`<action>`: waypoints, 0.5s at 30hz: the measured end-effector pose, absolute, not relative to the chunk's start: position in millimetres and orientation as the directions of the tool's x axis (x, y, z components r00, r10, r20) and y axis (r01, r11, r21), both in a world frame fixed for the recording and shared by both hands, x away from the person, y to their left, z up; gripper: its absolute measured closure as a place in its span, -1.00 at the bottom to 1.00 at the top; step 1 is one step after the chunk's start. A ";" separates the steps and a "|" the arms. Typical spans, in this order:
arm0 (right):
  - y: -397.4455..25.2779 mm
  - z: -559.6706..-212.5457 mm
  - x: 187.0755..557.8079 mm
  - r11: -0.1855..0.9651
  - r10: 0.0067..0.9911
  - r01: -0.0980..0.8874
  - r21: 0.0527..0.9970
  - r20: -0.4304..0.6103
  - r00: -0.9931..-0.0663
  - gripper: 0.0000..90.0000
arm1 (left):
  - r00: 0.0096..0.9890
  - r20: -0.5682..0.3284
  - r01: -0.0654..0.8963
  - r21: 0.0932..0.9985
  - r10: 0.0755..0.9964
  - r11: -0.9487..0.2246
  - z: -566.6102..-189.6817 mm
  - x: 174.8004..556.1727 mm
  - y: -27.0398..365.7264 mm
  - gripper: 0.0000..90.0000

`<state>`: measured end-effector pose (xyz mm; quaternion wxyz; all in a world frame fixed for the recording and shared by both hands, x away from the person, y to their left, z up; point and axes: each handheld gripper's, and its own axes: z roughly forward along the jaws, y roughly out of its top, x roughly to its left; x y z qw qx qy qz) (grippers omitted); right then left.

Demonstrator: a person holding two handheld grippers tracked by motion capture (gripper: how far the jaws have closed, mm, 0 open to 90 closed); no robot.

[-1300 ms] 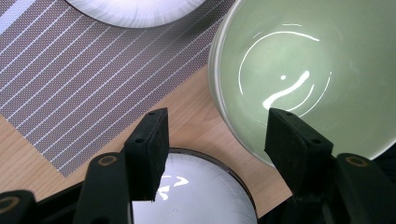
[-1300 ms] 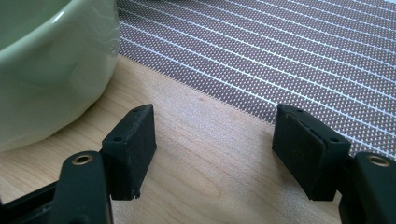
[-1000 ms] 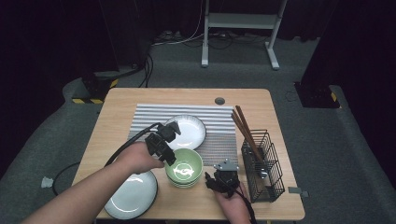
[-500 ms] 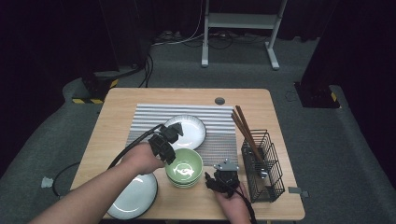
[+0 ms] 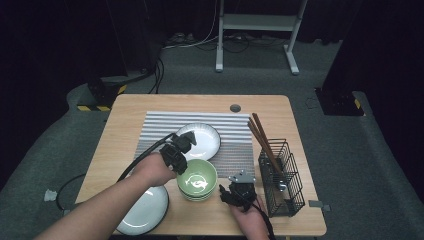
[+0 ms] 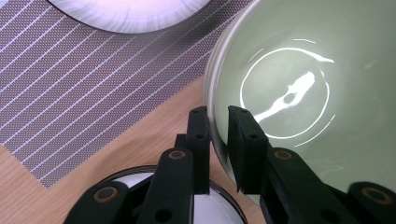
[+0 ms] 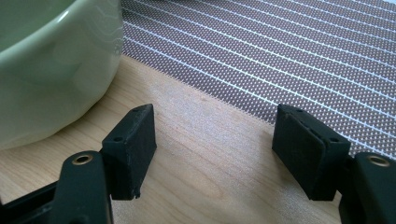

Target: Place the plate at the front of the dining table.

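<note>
Left gripper view, left hand-held gripper pinching green bowl rim

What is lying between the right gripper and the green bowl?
Nothing: in the right gripper view, bare wooden table separates the open right gripper from the green bowl.

A light wooden table occupied the centre of the high view. On it lay a striped grey mat at mid-frame, a stack of green bowls below it, a white plate at lower left, and a black wire basket at right.
</note>
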<state>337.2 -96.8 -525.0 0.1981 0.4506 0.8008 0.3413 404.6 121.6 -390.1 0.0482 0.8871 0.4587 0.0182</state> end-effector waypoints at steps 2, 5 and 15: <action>-96.8 -525.0 337.2 0.361 0.857 0.586 0.725 -0.010 -0.516 -0.34 | 0.578 -0.012 0.813 0.100 0.816 -0.574 -390.8 405.1 121.7 0.74; -96.8 -525.0 337.2 0.361 0.857 0.586 0.725 -0.010 -0.515 -0.33 | 0.576 -0.011 0.815 0.092 0.818 -0.572 -391.9 405.5 120.8 0.74; -96.9 -525.0 337.2 0.360 0.857 0.586 0.725 -0.009 -0.516 -0.34 | 0.579 0.024 0.812 0.074 0.815 -0.579 -393.4 404.0 115.7 0.72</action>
